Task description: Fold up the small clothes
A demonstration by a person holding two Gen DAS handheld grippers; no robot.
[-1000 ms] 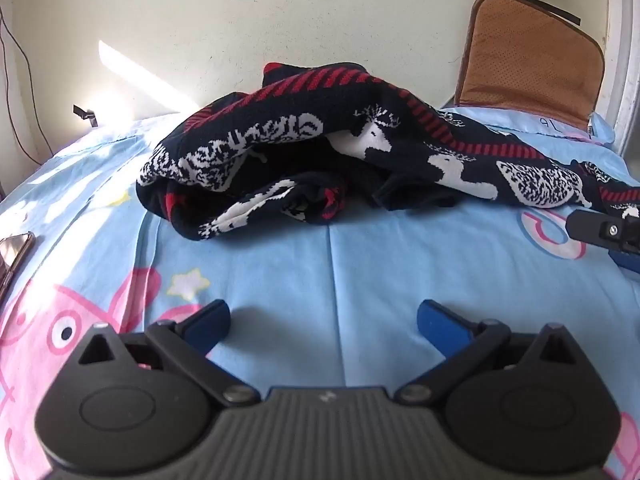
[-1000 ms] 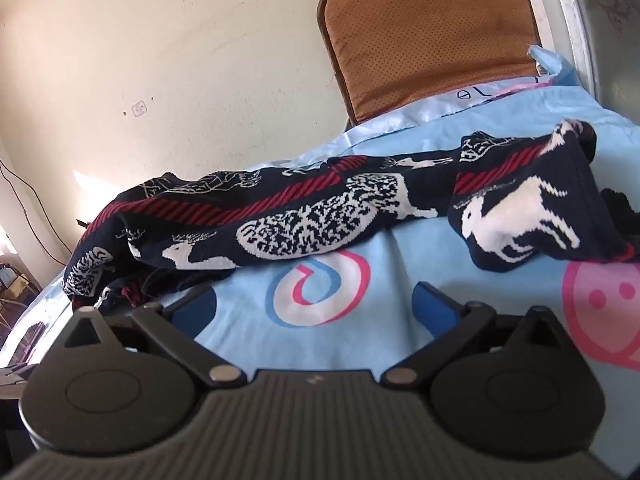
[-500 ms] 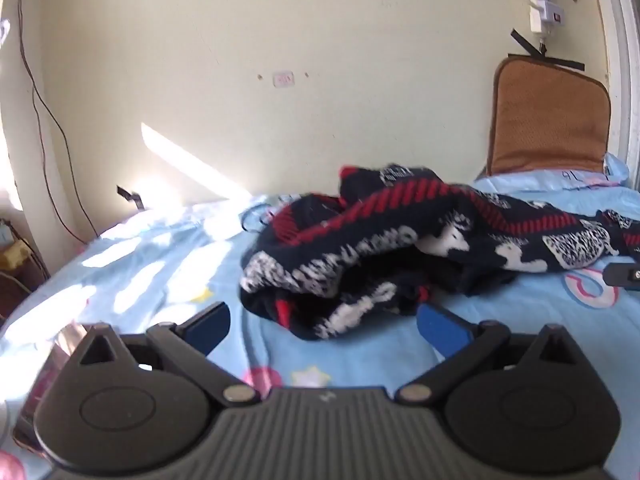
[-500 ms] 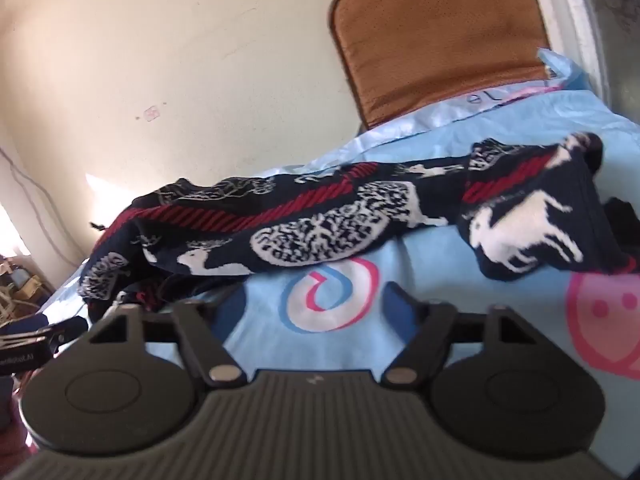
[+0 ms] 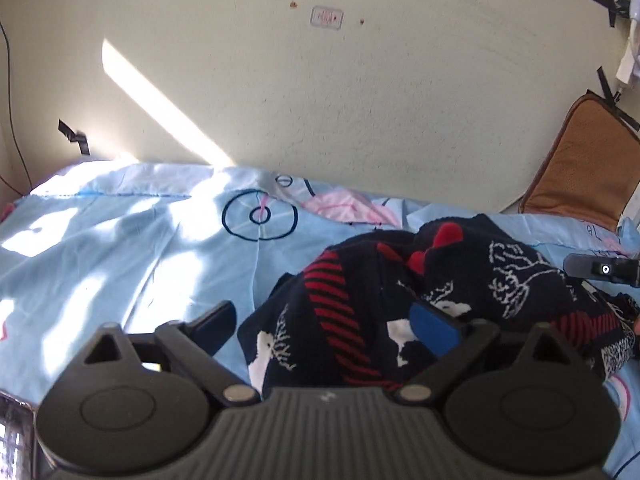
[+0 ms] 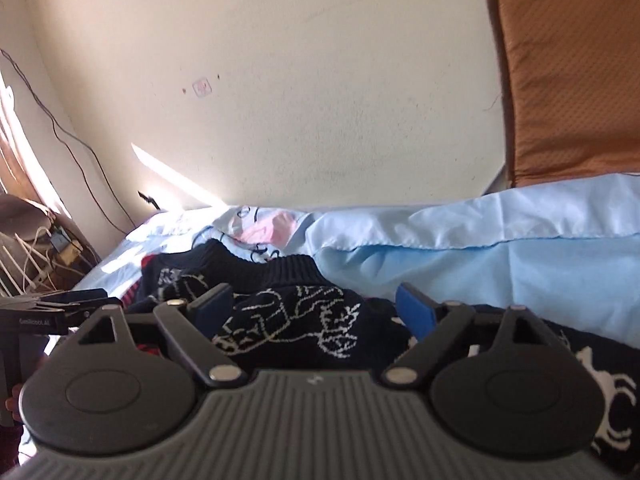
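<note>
A small navy knit sweater with red stripes and white reindeer lies crumpled on the light-blue cartoon bedsheet. My left gripper is open and low over the sweater's left end, fingers wide apart with cloth showing between them. My right gripper is open too, low over the sweater's dark ribbed edge. The right gripper's tip shows at the right edge of the left wrist view. The left gripper's side shows at the left of the right wrist view.
A brown cushion leans on the cream wall at the bed's far right, and it fills the upper right of the right wrist view. Cables and clutter sit beyond the bed's left end. A phone's corner lies at the lower left.
Both grippers have moved forward and up over the sweater, so it now lies under their fingers. The views tilted toward the wall. Both stayed open.
</note>
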